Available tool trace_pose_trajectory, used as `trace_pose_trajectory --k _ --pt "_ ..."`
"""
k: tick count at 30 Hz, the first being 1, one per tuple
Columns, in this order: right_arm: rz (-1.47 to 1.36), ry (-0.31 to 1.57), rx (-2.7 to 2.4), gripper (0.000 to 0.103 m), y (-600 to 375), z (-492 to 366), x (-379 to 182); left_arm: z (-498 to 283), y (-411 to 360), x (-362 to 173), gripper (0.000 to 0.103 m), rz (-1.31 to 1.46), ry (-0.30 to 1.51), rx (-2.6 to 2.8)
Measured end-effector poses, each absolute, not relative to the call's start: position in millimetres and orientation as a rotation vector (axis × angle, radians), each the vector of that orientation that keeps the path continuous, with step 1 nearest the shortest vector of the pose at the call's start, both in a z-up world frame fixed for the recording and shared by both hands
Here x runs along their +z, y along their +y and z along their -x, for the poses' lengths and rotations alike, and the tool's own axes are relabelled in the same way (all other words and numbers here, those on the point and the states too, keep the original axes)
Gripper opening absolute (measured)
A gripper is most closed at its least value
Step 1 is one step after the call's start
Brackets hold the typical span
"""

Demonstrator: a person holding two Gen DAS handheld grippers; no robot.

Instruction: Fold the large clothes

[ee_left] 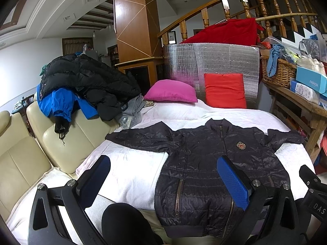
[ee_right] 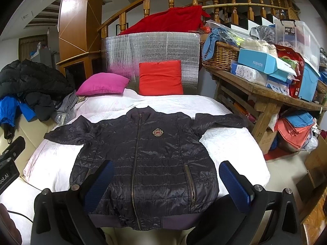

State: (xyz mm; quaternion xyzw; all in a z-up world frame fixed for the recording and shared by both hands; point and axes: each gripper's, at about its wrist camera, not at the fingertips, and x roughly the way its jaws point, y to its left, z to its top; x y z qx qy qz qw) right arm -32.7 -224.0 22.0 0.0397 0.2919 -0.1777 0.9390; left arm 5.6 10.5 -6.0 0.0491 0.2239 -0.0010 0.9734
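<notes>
The word "FASHION" runs in pale letters along the side of a light-blue box (ee_right: 258, 62) on the cluttered wooden table (ee_right: 265, 97). A clear storage bin (ee_right: 296, 34) behind it carries a dark "ROX" label. Partial lettering, "DAS" on the right tool (ee_left: 314, 204) and "bot.AI" on the left tool (ee_right: 6, 175), shows at the frame edges. The jacket (ee_right: 147, 163) crest is unreadable.

Dim indoor light, cool cast. Both views sharp mid-frame; heavy fisheye bend and black vignette at corners. Bed cover (ee_right: 224, 143) around jacket (ee_right: 151, 163) blows out near white, w/ soft sheen on jacket.
</notes>
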Motion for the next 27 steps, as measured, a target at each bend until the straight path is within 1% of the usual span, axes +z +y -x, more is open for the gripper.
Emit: trace_pose_trajectory --k 27 --pt "-0.078 0.611 -0.359 0.103 -220.9 29.7 18.4 -9.2 17.1 -9.6 0.103 -0.089 0.466 -0.003"
